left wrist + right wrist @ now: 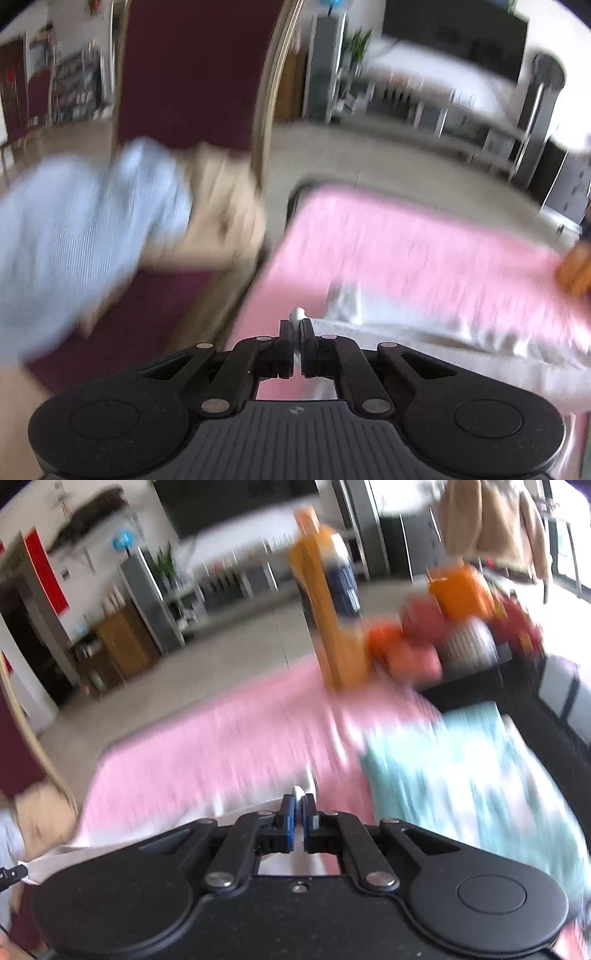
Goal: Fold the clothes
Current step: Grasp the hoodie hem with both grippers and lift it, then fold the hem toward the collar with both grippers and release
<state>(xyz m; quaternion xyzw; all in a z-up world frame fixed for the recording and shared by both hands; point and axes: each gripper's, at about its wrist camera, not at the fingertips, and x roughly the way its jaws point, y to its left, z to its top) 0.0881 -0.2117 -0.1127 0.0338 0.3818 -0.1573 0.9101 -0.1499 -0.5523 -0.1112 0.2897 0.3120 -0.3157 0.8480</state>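
A white garment (424, 332) lies stretched over the pink-covered table (406, 236). My left gripper (297, 325) is shut on an edge of it, a bit of white cloth showing between the fingertips. In the right wrist view my right gripper (298, 805) is also shut on the white garment (258, 808), which runs left from the fingers toward the other gripper. A folded teal garment (461, 775) lies on the pink table (221, 746) to the right. Both views are motion-blurred.
A dark red chair (184, 74) stands left of the table, with a light blue garment (74, 229) and a beige one (221, 214) piled on its seat. An orange bottle (328, 598) and a fruit basket (461, 627) stand at the table's far right.
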